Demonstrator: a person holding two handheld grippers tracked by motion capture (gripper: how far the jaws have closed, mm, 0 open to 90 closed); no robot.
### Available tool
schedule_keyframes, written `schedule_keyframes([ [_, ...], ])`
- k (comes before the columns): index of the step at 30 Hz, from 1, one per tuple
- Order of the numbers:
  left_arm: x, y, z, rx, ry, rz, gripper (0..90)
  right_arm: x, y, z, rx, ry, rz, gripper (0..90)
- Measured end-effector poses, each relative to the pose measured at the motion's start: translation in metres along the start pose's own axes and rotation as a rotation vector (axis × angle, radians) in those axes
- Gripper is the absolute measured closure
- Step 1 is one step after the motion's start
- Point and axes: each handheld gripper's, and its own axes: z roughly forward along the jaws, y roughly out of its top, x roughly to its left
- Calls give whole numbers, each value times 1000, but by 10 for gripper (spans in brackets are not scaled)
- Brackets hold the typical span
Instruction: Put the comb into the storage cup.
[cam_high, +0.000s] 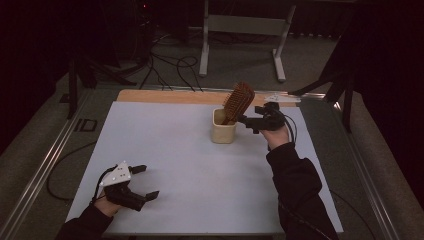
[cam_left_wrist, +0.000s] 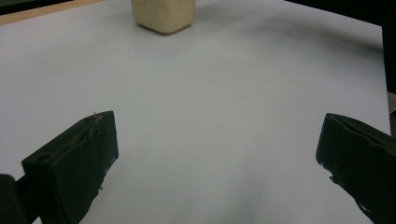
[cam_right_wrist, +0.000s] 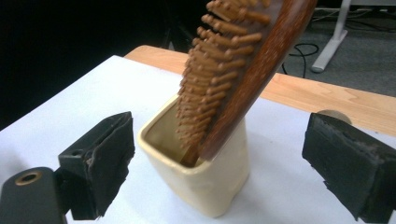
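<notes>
Both claws gape: right claw (cam_high: 252, 122) beside the cup (cam_high: 223, 128) propping the hairbrush (cam_high: 238, 102); left claw (cam_high: 145, 181) idles lower left.

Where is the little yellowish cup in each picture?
High view: the cup stands right of the middle of the white table top, beside the right tool, with the wooden hairbrush standing in it.
Left gripper view: just its bottom part shows at the top edge, far beyond the open left tool.
Right gripper view: low centre, between the open jaws.
Shared landmark: the white table top.
</notes>
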Motion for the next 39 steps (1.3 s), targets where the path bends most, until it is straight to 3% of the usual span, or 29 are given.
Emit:
schedule_keyframes([
  [14, 0, 0, 0, 2, -6, 1, 0, 4, -27, -15, -3, 32, -14, 91],
  [28, -1, 0, 1, 5, -8, 5, 0, 4, -67, -36, 5, 60, -29, 91],
  [39, -1, 0, 1, 3, -9, 5, 0, 5, -99, -41, 31, 72, -46, 91],
])
